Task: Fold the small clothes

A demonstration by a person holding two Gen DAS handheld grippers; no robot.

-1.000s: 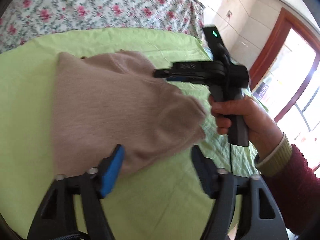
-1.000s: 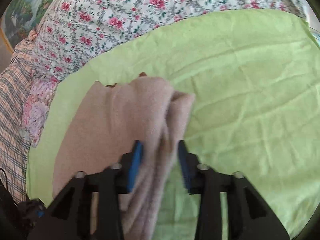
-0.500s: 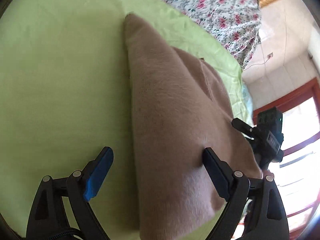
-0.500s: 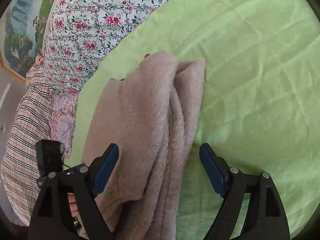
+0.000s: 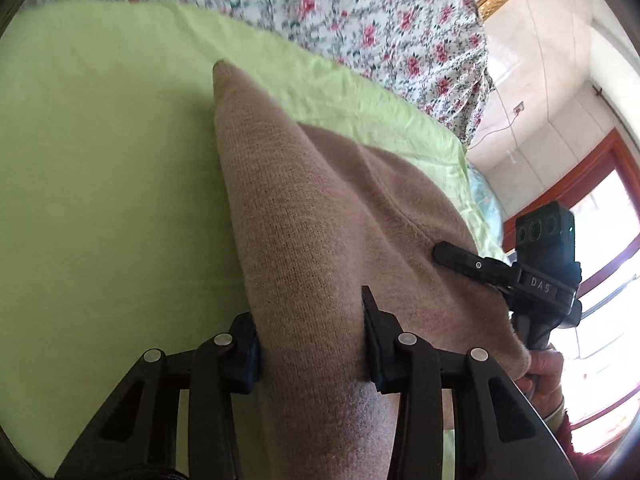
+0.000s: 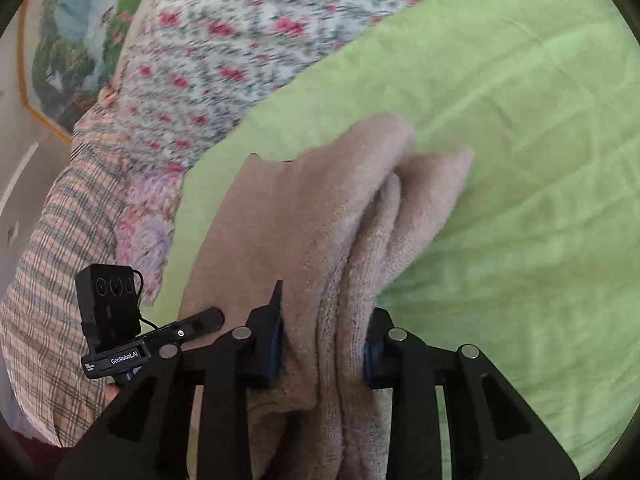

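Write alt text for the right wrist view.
The right tool is closing on a folded beige garment lying on a green sheet. The left tool touches the garment's left edge; a floral bedspread lies behind.

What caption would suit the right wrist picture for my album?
Right gripper closing on a folded beige garment lying on a green sheet.

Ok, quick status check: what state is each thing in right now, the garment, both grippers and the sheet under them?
Beige knit garment: folded into layers, lying on the sheet, gripped at two spots.
Left gripper: jaws closing, a fold of the garment between them.
Right gripper: jaws closing, the stacked edges of the garment between them.
Green sheet: spread flat, lightly creased.
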